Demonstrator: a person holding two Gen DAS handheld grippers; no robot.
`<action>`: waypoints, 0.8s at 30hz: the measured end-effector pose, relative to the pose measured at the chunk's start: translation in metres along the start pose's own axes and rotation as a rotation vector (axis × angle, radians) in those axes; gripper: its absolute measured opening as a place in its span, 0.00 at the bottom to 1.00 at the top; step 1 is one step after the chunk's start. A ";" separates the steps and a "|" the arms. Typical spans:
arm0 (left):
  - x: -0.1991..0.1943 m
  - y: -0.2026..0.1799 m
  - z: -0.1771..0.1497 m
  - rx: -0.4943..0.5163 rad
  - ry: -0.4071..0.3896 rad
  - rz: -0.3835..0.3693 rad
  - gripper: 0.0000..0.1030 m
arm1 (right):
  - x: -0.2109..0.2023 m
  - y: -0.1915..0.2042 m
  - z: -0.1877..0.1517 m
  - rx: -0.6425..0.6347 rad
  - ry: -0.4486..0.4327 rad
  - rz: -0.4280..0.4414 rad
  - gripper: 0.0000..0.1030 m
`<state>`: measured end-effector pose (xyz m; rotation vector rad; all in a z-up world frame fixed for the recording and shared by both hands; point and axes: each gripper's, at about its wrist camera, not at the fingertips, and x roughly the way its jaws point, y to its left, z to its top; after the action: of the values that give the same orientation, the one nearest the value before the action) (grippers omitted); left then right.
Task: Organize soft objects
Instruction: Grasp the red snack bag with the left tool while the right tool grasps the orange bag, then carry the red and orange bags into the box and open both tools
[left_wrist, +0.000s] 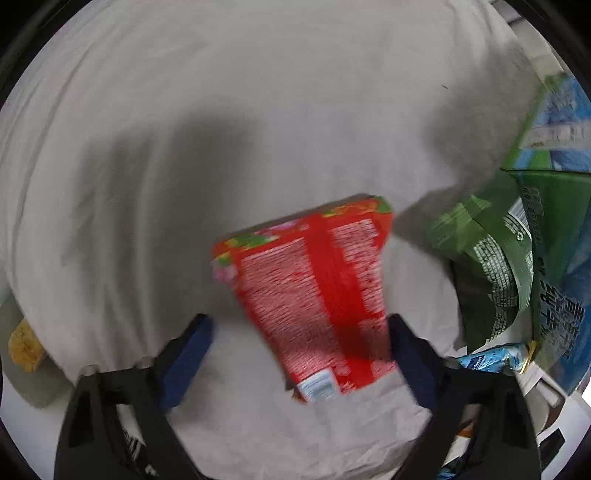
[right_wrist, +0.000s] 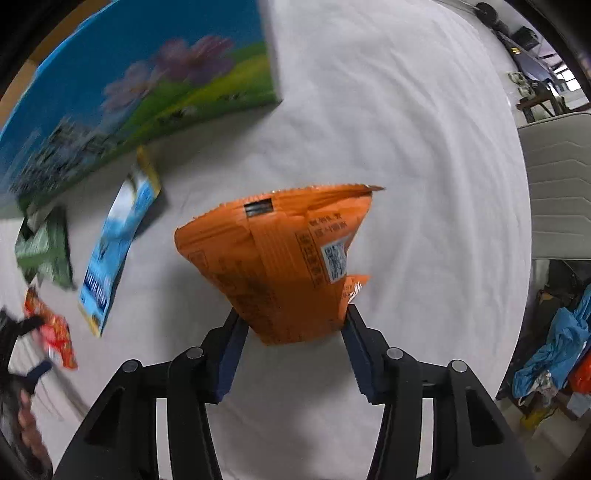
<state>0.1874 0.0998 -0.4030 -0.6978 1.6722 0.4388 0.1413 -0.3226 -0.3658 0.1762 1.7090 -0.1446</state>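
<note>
Your right gripper (right_wrist: 295, 325) has both pads pinching the bottom corner of the orange snack bag (right_wrist: 280, 258), dead center over the white sheet (right_wrist: 406, 147). Left of frame there's a blue packet (right_wrist: 118, 243), a green packet (right_wrist: 46, 251) and a red one (right_wrist: 51, 328) in the left gripper (right_wrist: 27, 341). Upper left, a big box with a painted meadow (right_wrist: 147, 81).

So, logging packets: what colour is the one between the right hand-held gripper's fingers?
Orange packet; right wrist view shows it best.
</note>
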 end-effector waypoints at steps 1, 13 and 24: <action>0.001 -0.006 -0.002 0.034 -0.010 -0.001 0.70 | 0.001 0.000 -0.004 -0.004 0.011 0.006 0.52; 0.014 -0.082 -0.098 0.681 -0.077 0.220 0.55 | 0.019 0.022 -0.073 -0.147 0.145 0.115 0.52; 0.026 -0.069 -0.077 0.571 -0.080 0.174 0.49 | 0.029 0.030 -0.082 -0.102 0.095 0.074 0.53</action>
<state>0.1728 -0.0062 -0.4053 -0.1137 1.6781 0.0922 0.0641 -0.2760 -0.3827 0.1726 1.7971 0.0053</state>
